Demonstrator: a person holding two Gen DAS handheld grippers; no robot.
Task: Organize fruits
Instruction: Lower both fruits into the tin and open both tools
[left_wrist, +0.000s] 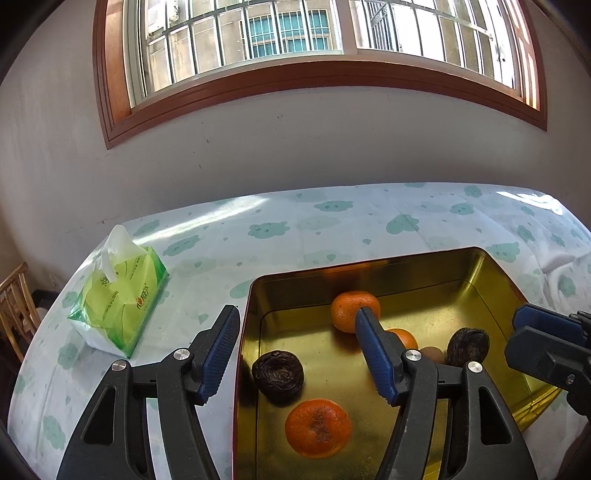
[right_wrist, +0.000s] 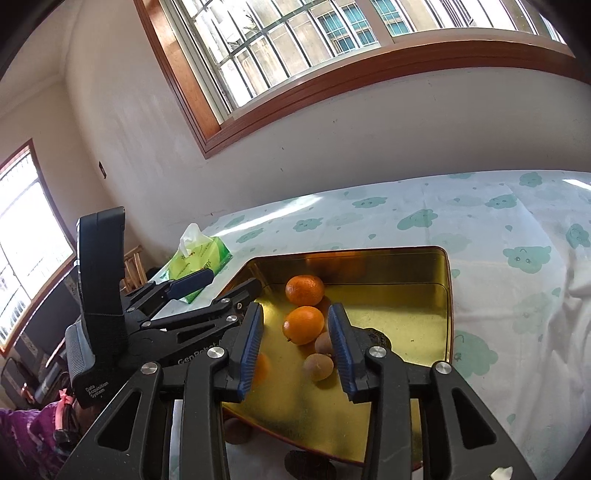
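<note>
A gold tin (left_wrist: 406, 266) lies open on the cloud-print tablecloth. Inside it are three oranges, one at the back (left_wrist: 351, 310), one in the middle (left_wrist: 406, 338) and one at the front (left_wrist: 317, 428), plus two dark wrinkled fruits (left_wrist: 277, 376) (left_wrist: 467, 345). My left gripper (left_wrist: 295, 310) stands open astride the tin's left wall, nothing pressed between its pads. In the right wrist view my right gripper (right_wrist: 295, 308) is open over the tin (right_wrist: 406, 266); an orange (right_wrist: 303, 325) and two small brown fruits (right_wrist: 318, 366) lie beyond its pads, untouched.
A green tissue pack (left_wrist: 122, 302) sits left of the tin. A wooden chair (left_wrist: 14, 295) stands off the table's left end. A brown fruit (right_wrist: 238, 430) and a dark one (right_wrist: 310, 465) lie on the cloth before the tin. Wall and window are behind.
</note>
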